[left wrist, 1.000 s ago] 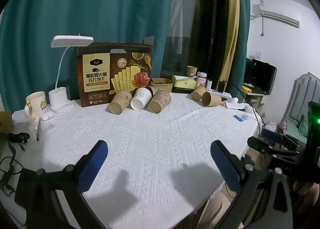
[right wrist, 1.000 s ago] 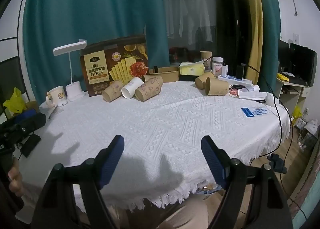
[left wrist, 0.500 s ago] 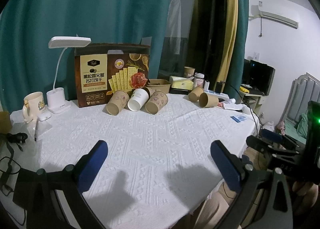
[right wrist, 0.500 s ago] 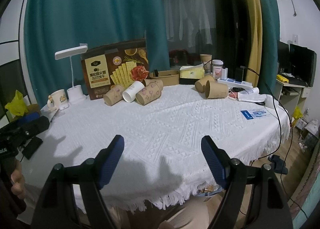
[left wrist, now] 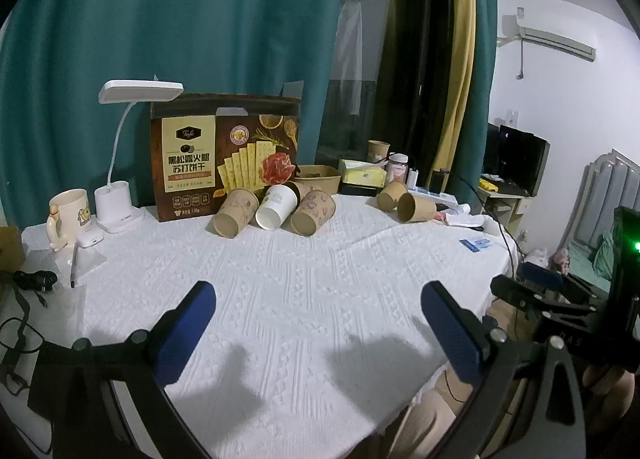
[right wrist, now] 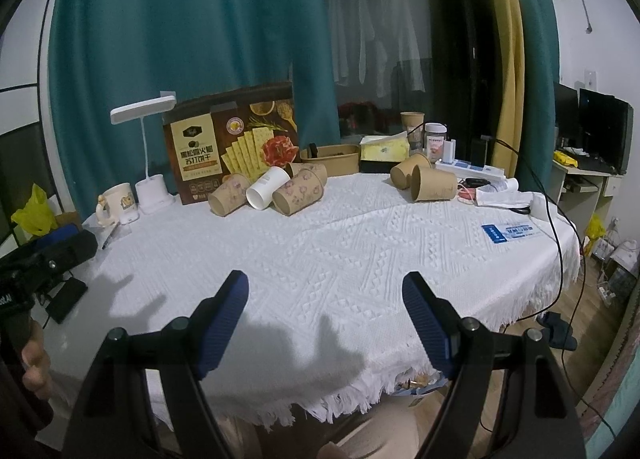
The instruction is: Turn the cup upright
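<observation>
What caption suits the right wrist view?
Open right hand-held gripper hovers above white tablecloth, facing tipped paper cups.

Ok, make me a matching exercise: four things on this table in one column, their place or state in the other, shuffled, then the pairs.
Things:
1. white paper cup
2. cream mug
3. desk lamp
4. right gripper

States:
A. open over the near tablecloth, holding nothing
B. standing upright at the table's far left edge
C. lying on its side between two patterned brown cups
D. standing between the mug and the cracker box

Pairs: 1-C, 2-B, 3-D, 4-A
</observation>
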`<state>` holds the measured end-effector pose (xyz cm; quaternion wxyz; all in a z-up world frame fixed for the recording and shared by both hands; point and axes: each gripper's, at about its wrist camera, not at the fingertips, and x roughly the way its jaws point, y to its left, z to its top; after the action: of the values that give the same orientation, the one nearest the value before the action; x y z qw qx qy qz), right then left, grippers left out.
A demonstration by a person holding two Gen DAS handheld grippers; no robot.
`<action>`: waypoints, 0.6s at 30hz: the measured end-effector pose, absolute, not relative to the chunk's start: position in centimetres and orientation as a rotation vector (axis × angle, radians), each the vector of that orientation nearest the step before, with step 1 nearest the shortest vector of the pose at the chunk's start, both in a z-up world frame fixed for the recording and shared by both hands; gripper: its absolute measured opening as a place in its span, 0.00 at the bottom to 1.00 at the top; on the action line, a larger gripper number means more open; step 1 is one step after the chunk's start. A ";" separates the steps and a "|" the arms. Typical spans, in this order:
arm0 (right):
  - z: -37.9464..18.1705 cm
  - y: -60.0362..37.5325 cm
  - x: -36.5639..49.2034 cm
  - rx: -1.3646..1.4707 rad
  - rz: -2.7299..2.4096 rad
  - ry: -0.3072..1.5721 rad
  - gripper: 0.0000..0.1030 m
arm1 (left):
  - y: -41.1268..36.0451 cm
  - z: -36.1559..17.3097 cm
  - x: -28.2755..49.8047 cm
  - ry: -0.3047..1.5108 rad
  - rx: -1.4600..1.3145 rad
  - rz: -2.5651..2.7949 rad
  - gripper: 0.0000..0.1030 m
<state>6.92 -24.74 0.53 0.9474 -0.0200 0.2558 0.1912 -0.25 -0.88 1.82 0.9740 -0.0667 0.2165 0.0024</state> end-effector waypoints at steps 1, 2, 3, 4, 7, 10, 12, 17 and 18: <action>0.6 -24.7 6.9 -0.041 0.390 0.519 0.75 | -0.9 1.9 -0.2 0.434 -0.134 0.005 0.99; 0.7 -24.6 6.9 -0.040 0.390 0.518 0.75 | -0.9 2.0 -0.1 0.433 -0.134 0.006 0.99; 0.7 -24.6 6.9 -0.040 0.390 0.517 0.75 | -0.9 2.1 -0.1 0.431 -0.135 0.006 0.99; 0.7 -24.5 7.0 -0.040 0.390 0.519 0.75 | -0.9 2.2 0.0 0.430 -0.135 0.004 0.99; 0.7 -24.6 6.9 -0.041 0.390 0.516 0.75 | -0.9 2.2 -0.2 0.427 -0.136 0.004 0.99; 0.7 -24.6 6.9 -0.038 0.389 0.514 0.75 | -1.0 2.1 -0.3 0.427 -0.135 0.006 0.99; 0.6 -24.7 6.8 -0.040 0.389 0.515 0.75 | -0.9 2.1 -0.3 0.427 -0.136 0.005 0.99; 0.8 -24.8 6.8 -0.038 0.390 0.510 0.75 | -1.0 2.3 -0.4 0.421 -0.137 0.005 0.99; 0.9 -24.8 6.8 -0.038 0.390 0.512 0.75 | -1.0 2.4 -0.5 0.419 -0.137 0.005 0.99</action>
<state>6.77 -24.80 0.88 0.9485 -0.0188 0.2516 0.1917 -0.51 -0.96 2.38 0.9758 -0.0678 0.2080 0.0024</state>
